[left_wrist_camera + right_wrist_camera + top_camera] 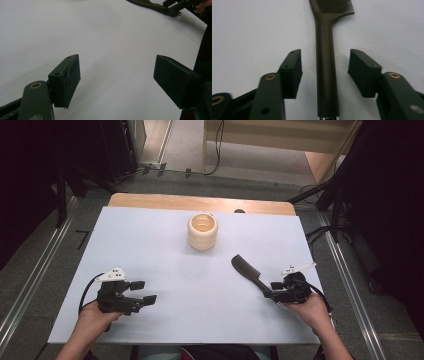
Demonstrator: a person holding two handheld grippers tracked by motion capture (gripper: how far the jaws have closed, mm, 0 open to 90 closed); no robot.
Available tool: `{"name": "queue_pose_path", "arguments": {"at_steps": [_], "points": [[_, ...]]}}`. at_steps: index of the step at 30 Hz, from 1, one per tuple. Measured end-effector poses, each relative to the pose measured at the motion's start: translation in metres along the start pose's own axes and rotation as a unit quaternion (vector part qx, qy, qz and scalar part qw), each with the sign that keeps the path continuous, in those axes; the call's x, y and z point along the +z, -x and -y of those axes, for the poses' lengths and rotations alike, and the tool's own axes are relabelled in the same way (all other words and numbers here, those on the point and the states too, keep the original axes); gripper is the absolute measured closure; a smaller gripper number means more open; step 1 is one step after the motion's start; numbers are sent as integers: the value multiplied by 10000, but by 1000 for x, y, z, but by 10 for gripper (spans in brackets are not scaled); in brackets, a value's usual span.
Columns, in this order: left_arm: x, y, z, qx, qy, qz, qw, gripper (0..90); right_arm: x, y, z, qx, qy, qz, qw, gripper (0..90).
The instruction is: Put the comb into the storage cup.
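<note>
Jaws astride comb handle, not gripping
Right gripper (324,72) straddles comb (325,62) (pads clear); left gripper (116,80) open over bench (150,240).

A lab or recording room: a table (150,245) under a plain white sheet, metal floor rails (30,280) on both sides, black stands (345,195) and loose cables (217,150) on grey carpet.
</note>
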State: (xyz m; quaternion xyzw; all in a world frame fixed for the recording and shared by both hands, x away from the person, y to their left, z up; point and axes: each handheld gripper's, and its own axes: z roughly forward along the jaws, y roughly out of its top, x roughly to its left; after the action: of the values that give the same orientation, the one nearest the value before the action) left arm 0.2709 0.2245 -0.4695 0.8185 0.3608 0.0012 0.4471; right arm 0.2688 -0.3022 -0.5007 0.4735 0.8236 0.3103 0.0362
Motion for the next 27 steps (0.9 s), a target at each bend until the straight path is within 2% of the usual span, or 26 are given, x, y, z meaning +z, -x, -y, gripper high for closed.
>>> {"name": "queue_pose_path", "arguments": {"at_steps": [7, 12, 22, 27], "points": [[0, 0, 0, -1, -1, -3, 10000, 222, 0, 0, 3, 27, -144, 108, 9998, 594], [0, 0, 0, 1, -3, -11, 10000, 222, 0, -3, 2, -87, -270, 167, 9995, 672], [1, 1, 0, -9, -21, -8, 10000, 222, 3, -14, -2, -403, -527, 513, 9965, 691], [2, 1, 0, -16, -23, -6, 10000, 240, 4, -15, -3, -393, -577, 590, 9958, 697]]}}
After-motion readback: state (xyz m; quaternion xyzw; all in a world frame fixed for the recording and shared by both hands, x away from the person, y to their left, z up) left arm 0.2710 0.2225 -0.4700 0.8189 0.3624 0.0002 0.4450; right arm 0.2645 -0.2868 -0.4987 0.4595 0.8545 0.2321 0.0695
